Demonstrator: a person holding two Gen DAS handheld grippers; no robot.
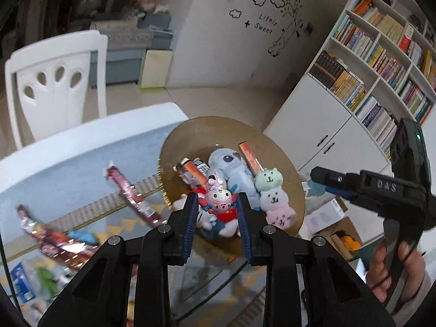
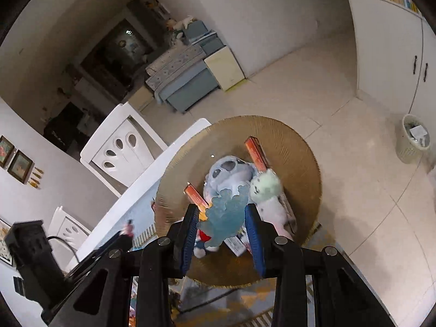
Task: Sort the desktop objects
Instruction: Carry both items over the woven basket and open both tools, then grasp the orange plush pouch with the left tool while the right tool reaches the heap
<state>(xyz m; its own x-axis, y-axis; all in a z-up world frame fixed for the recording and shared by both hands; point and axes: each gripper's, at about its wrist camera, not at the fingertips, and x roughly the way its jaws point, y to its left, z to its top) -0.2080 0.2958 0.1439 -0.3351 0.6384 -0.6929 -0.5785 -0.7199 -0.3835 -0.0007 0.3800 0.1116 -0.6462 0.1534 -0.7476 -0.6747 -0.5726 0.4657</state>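
left gripper (image 1: 217,204): clamped on pink toy (image 1: 218,203), held over the bowl
right gripper (image 2: 222,219): clamped on blue toy (image 2: 224,218), also above the bowl
bowl (image 1: 283,150): tan, round, at table edge; holds blue plush (image 1: 231,163), bear plush (image 1: 272,190), orange boxes (image 1: 249,156)
table (image 1: 81,150): snack packs (image 1: 130,190) left of bowl
right hand (image 1: 395,272): on right gripper's handle

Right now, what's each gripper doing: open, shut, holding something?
Left gripper: shut on the pink cartoon figurine, above the gold basket.
Right gripper: shut on the translucent blue toy, above the same basket.
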